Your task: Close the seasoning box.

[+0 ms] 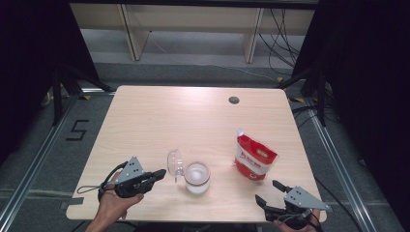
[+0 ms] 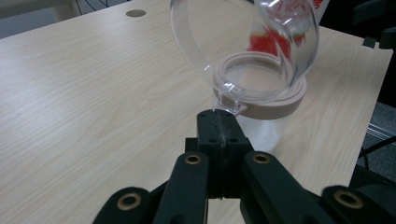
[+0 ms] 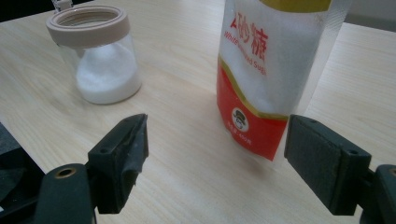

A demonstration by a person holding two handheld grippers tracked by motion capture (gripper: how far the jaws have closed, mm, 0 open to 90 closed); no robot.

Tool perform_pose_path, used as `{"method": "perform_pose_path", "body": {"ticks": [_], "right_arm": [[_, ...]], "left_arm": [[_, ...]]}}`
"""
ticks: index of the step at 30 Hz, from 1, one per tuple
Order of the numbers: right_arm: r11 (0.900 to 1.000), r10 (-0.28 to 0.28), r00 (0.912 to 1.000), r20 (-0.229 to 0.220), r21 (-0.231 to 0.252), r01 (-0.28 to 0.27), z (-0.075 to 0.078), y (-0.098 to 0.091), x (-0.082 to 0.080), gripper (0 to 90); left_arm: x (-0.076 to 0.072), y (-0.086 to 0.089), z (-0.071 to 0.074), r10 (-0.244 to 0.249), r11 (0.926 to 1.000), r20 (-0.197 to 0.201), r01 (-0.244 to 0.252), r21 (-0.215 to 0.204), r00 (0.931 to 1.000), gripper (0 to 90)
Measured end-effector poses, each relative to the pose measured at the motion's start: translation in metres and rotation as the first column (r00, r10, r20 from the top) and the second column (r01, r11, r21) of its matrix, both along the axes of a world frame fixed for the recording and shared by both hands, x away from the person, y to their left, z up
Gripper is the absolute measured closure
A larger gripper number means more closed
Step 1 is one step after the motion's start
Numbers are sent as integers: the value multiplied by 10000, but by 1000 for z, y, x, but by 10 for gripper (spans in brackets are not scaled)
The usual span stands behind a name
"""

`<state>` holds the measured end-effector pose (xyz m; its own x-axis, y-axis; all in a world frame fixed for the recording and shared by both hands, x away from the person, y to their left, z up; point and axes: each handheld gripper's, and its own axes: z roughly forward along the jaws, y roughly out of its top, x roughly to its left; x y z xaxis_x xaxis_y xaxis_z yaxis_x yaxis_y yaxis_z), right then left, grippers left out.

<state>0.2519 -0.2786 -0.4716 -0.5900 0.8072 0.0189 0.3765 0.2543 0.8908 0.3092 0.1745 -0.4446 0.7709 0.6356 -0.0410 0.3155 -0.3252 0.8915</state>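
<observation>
Left tool [image 2: 219, 116], jaws pressed together, pinches the small tab of the clear domed lid [image 2: 243, 46], which stands tipped up off the jar [image 1: 197, 177]. Largest is the desk [image 1: 159, 121]; on it the red-and-white sugar pouch [image 3: 275, 70] stands just ahead of the right tool [image 3: 215, 163], whose jaws gape wide and hold nothing. Left of the pouch sits the jar, part-filled with white sugar.

The high camera is looking down over my table [image 1: 145, 125]. My left gripper's camera is sitting close behind the jar [image 2: 261, 93]; my right one is sharing that jar [image 3: 100, 51], farther off.
</observation>
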Motion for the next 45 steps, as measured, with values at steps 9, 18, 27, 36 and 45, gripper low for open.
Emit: {"method": "perform_pose_path", "body": {"ticks": [9, 18, 27, 36, 45], "right_arm": [[9999, 120, 9999, 51, -38, -119, -1, 0, 1, 229], [9999, 112, 9999, 27, -114, -112, -1, 0, 1, 229], [9999, 87, 10000, -27, -60, -87, -2, 1, 1, 229], [10000, 92, 9999, -60, -33, -92, -2, 1, 1, 230], [9999, 94, 9999, -60, -87, -94, -2, 1, 0, 230]], "left_arm": [[2, -6, 4, -112, 9998, 88, 111, 156, 9999, 893], [3, -9, 6, -160, 9998, 157, 158, 139, 9997, 893], [3, -12, 7, -208, 9997, 209, 206, 93, 9996, 893], [3, -16, 10, -196, 9998, 135, 195, 80, 9997, 893], [4, -20, 11, -274, 9996, 146, 273, 58, 9995, 893]]}}
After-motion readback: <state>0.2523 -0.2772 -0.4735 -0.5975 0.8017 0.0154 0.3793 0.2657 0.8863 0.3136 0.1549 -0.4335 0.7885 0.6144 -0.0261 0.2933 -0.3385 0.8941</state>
